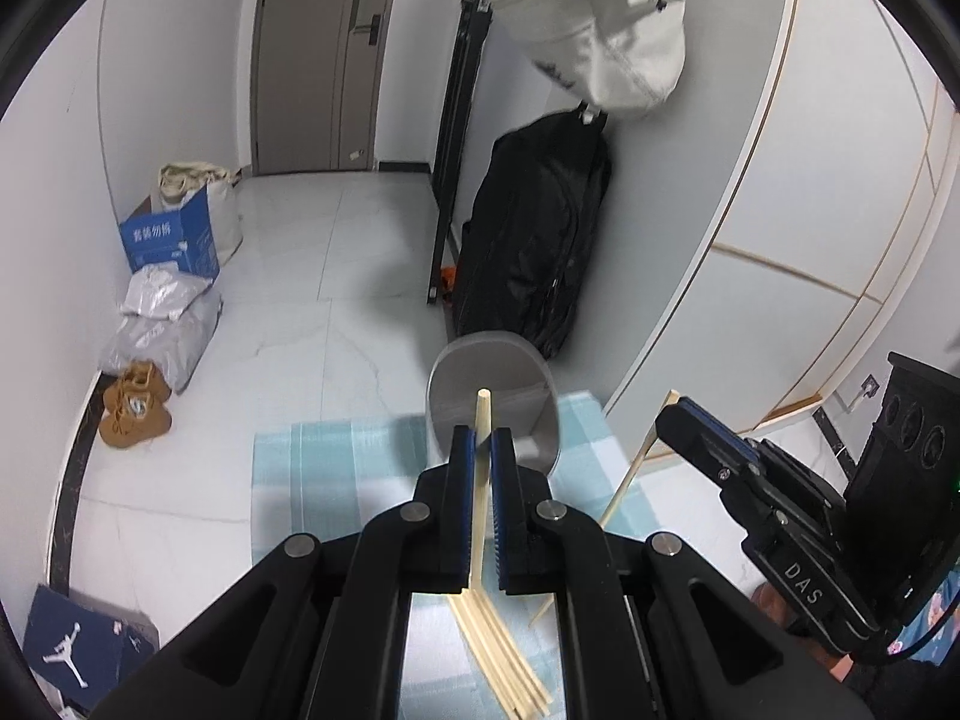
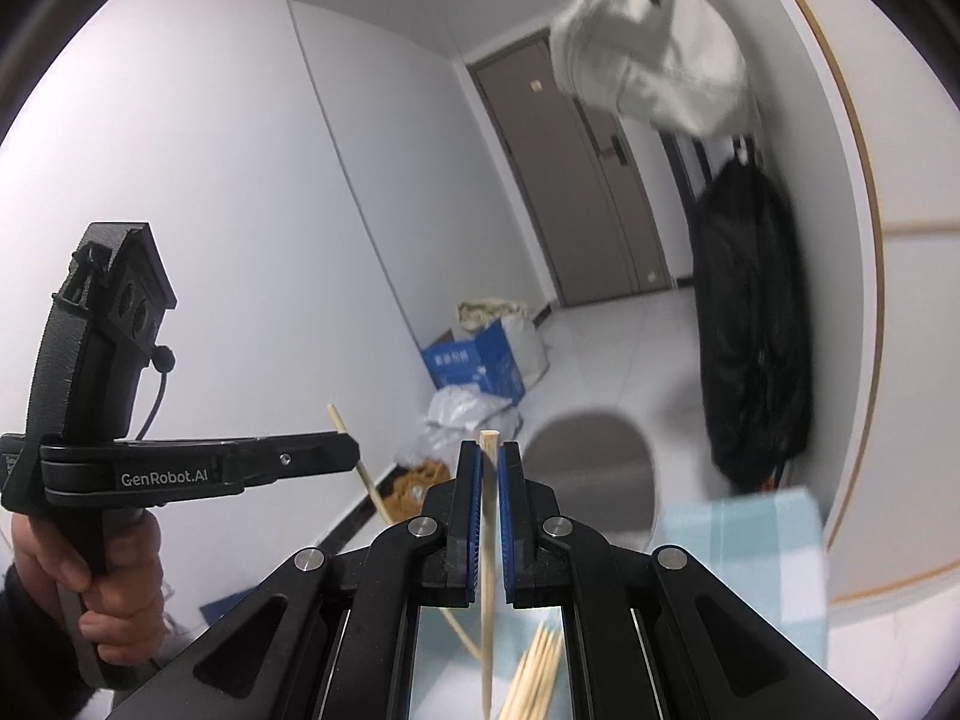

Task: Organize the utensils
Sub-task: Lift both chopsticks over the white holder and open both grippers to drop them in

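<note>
My left gripper [image 1: 482, 438] is shut on a single wooden chopstick [image 1: 479, 498] that stands nearly upright between its blue pads. A loose bundle of chopsticks [image 1: 507, 660] lies beneath it on the blue checked tablecloth [image 1: 336, 468]. To the right, my right gripper [image 1: 675, 411] is shut on another chopstick [image 1: 630, 474] that hangs slanted down. In the right wrist view the right gripper [image 2: 489, 450] pinches its chopstick [image 2: 487, 558] upright above the bundle [image 2: 534, 672]. The left gripper [image 2: 353, 450] is side-on at the left, held by a hand [image 2: 114, 570], with its chopstick [image 2: 375, 495] through the tips.
A grey rounded chair back [image 1: 492, 396] stands just beyond the table's far edge. A black bag [image 1: 534, 240] and a hanging white bag [image 1: 606, 30] are at the wall on the right. A blue box [image 1: 171, 240], plastic bags and brown shoes [image 1: 135, 414] line the left wall.
</note>
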`<state>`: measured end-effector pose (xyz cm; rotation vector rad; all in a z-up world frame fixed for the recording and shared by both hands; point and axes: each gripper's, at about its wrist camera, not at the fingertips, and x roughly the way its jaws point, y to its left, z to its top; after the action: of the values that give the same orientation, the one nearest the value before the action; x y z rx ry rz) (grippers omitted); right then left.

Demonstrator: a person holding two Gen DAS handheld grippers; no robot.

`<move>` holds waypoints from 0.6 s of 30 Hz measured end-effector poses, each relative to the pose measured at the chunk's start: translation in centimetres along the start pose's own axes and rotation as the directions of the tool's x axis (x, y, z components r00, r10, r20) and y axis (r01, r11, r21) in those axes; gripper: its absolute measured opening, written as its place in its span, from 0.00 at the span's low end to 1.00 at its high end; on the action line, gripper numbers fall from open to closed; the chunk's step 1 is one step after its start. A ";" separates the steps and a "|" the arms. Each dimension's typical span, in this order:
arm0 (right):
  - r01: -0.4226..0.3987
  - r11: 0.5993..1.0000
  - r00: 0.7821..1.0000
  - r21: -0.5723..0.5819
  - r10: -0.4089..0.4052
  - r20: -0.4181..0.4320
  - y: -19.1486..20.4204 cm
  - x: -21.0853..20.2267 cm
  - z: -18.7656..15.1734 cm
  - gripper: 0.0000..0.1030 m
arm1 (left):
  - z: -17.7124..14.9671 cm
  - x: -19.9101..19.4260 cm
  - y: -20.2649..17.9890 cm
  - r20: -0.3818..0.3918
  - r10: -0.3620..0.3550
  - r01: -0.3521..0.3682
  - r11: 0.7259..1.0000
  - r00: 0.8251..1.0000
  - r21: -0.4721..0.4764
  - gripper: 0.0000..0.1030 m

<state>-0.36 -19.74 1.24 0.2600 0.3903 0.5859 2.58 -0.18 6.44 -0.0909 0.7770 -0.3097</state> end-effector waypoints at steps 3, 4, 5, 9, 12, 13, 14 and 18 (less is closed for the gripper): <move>0.001 1.000 0.999 -0.021 0.000 0.042 -0.2 -0.1 2.8 0.05 | 2.0 -0.5 -0.4 0.024 0.004 -0.004 1.000 1.000 0.010 0.01; -0.001 1.000 0.999 -0.026 0.002 0.050 -0.1 -0.2 3.5 0.05 | 2.8 -0.6 -0.5 0.033 -0.002 0.001 1.000 0.999 0.011 0.01; 0.000 0.999 0.998 -0.032 0.002 0.065 -0.1 -0.1 4.5 0.05 | 3.3 -0.6 -0.6 0.043 -0.001 0.001 1.000 0.999 0.013 0.01; 0.030 0.998 0.991 -0.052 -0.023 0.128 -0.6 0.4 7.4 0.05 | 5.5 -0.6 -0.5 0.101 0.013 -0.014 1.000 0.995 0.009 0.01; 0.064 0.996 0.985 -0.063 -0.053 0.166 -1.0 1.3 9.1 0.05 | 6.8 0.0 -0.3 0.142 0.027 -0.027 1.000 0.989 -0.003 0.01; 0.071 0.995 0.983 -0.068 -0.059 0.175 -1.0 1.6 9.4 0.05 | 7.2 0.3 -0.2 0.146 0.026 -0.026 1.000 0.989 -0.006 0.01; 0.075 0.995 0.982 -0.070 -0.061 0.181 -1.2 2.0 9.8 0.05 | 7.3 0.6 -0.2 0.145 0.026 -0.025 1.000 0.989 -0.007 0.01; 0.097 0.992 0.979 -0.078 -0.081 0.188 -2.5 4.7 10.7 0.05 | 7.8 2.3 0.0 0.140 0.033 -0.034 0.999 0.990 0.003 0.01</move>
<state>8.97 -20.41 8.63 0.2099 0.1957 0.4848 9.59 -1.18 10.40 -0.0930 0.6383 -0.2707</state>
